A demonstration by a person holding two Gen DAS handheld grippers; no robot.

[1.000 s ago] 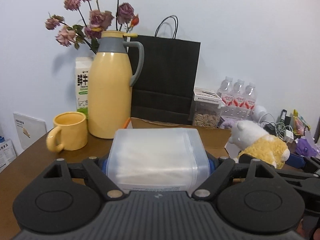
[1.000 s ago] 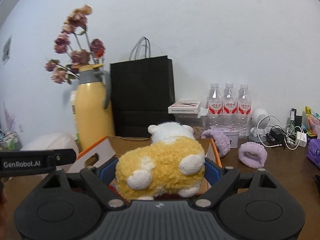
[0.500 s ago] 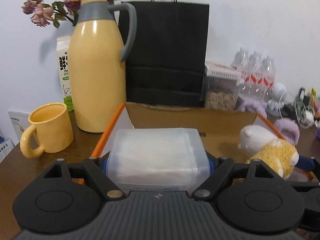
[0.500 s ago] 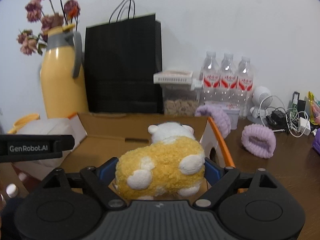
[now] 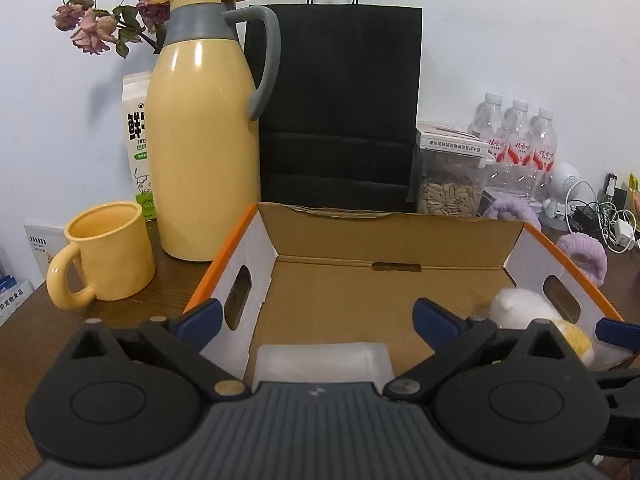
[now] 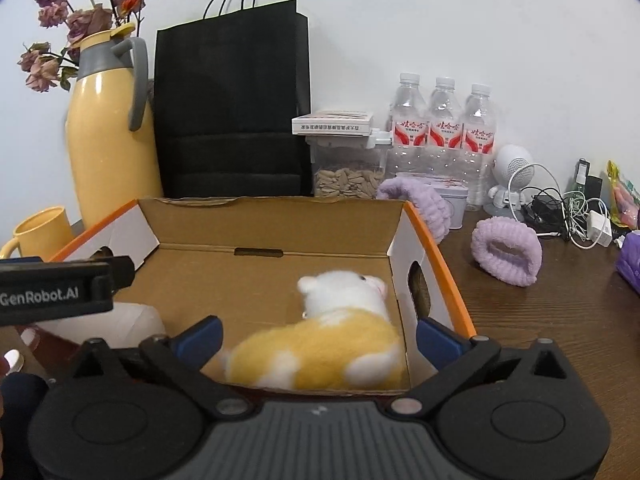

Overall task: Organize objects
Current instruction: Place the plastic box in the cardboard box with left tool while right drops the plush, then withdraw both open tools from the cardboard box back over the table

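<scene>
While both sets of jaws stand spread wide and hold nothing, the left gripper and right gripper hover at the near edge of one corrugated cardboard box with orange-edged white side flaps. Inside the box lie one frosted, soft-cornered plastic pack at its near left and one fuzzy yellow-and-white plush toy at its near right. Behind the box stand one glossy yellow jug, one black paper bag and three clear bottles.
</scene>
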